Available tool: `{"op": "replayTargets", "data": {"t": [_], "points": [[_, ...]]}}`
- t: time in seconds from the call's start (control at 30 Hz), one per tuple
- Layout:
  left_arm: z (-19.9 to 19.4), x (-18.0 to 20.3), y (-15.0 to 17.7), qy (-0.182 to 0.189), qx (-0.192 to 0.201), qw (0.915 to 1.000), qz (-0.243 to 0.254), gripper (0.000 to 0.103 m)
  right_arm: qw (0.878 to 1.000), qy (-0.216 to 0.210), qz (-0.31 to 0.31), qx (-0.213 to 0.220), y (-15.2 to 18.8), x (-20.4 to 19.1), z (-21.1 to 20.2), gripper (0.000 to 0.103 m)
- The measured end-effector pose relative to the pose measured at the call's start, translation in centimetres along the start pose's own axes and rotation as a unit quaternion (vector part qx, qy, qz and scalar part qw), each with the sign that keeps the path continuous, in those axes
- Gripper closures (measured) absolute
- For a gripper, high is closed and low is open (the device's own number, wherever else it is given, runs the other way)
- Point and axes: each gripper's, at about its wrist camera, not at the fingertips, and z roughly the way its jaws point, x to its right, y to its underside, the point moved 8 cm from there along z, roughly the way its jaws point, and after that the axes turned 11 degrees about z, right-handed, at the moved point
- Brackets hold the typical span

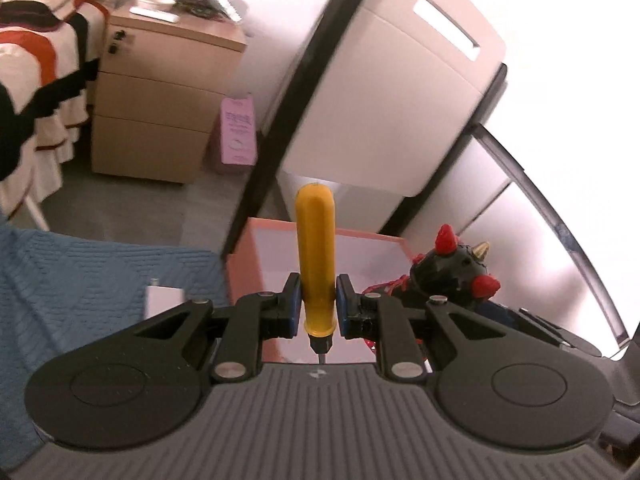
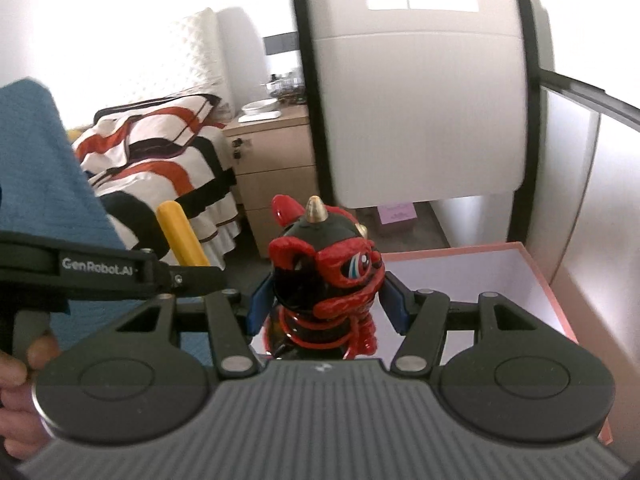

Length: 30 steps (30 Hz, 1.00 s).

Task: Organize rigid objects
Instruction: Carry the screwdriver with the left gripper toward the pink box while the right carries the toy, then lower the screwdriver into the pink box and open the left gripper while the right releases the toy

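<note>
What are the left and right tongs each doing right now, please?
Left tongs: shut on the yellow-handled screwdriver.
Right tongs: shut on the black and red figurine.

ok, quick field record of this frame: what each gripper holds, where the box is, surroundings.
left gripper: shut on yellow-handled screwdriver, handle pointing up, tip toward camera
right gripper: shut on red-and-black horned figurine, upright
pink box: open, white inside, just beyond both grippers; nothing seen in the part that shows
blue cloth: left of box
background: white chair, wooden drawer unit, striped bedding
image: motion-blurred
</note>
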Motion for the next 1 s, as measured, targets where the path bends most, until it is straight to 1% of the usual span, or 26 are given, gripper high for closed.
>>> {"op": "replayTargets", "data": {"t": [0.17,0.33,0.4,0.47,0.53,0.63,0.83,0.9,1.0], "points": [[3.6,2.5,-0.9,0.018,-0.027,0.9994,0.014,0.082,1.000,0.018,0.013,-0.012,-0.6,3.1,0.5,0.042],[7.9,4.1,0.5,0.027,-0.073,0.9965,0.028,0.082,0.997,0.040,0.033,-0.050,0.5,6.7,2.1,0.042],[9.8,4.3,1.3,0.033,-0.088,0.9954,0.021,0.082,0.995,0.048,0.052,-0.073,1.5,8.4,2.9,0.042],[11.9,4.2,2.2,0.034,-0.112,0.9930,0.013,0.082,0.993,0.056,0.058,-0.087,2.3,9.6,3.5,0.042],[13.6,4.5,3.1,0.036,-0.132,0.9905,0.018,0.082,0.991,0.066,0.057,-0.098,3.3,10.7,4.1,0.042],[15.9,4.3,4.3,0.036,-0.164,0.9858,0.007,0.082,0.989,0.081,0.051,-0.115,4.7,11.9,5.1,0.042],[18.6,4.2,6.5,0.040,-0.212,0.9765,0.000,0.081,0.983,0.091,0.062,-0.145,7.2,14.1,6.4,0.042],[19.2,4.2,6.9,0.038,-0.219,0.9749,0.002,0.082,0.981,0.095,0.066,-0.154,7.9,14.6,6.7,0.042],[19.7,4.3,7.1,0.032,-0.221,0.9748,0.008,0.081,0.979,0.096,0.073,-0.167,8.8,15.3,7.2,0.042]]}}
